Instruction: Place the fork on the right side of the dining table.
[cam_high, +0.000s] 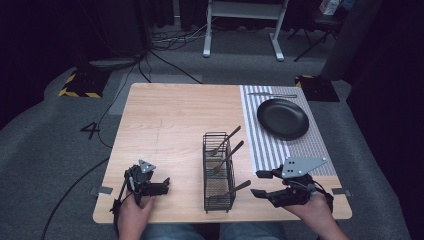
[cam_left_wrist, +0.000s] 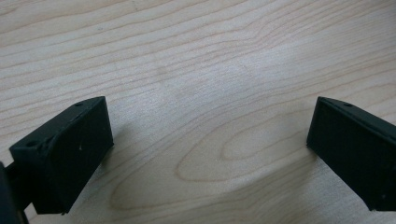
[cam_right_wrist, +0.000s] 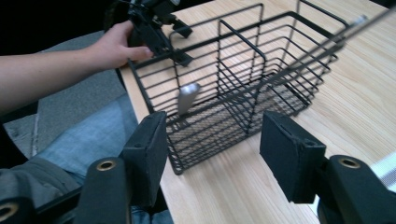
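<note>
1. Left gripper (cam_high: 161, 186) sits nearest, at the near-left table (cam_high: 170, 120) edge, jaws spread wide over bare wood with nothing between them; parked low and idle, probably so it stays clear of the work.
2. Wire caddy (cam_high: 219, 172) stands upright at the centre near edge, well apart from the left gripper. Long side runs away from the person, so its compartments line up front to back.
3. Three utensils lean in the caddy, handles up and tipped right. The nearest utensil (cam_high: 237, 188) is in the front compartment; its handle pokes out toward the right hand, so it looks like the easiest pick.
4. Right gripper (cam_high: 260, 184) hovers just right of the caddy, jaws apart and holding nothing, aimed at the caddy's near end. In the right gripper view the basket (cam_right_wrist: 243, 84) sits between its jaws, farther off; reads as lining up a grab.
5. Striped placemat (cam_high: 310, 145) at far right carries a black plate (cam_high: 283, 118) with a fork (cam_high: 272, 95) just beyond it: likely the place setting the utensils go to.
</note>
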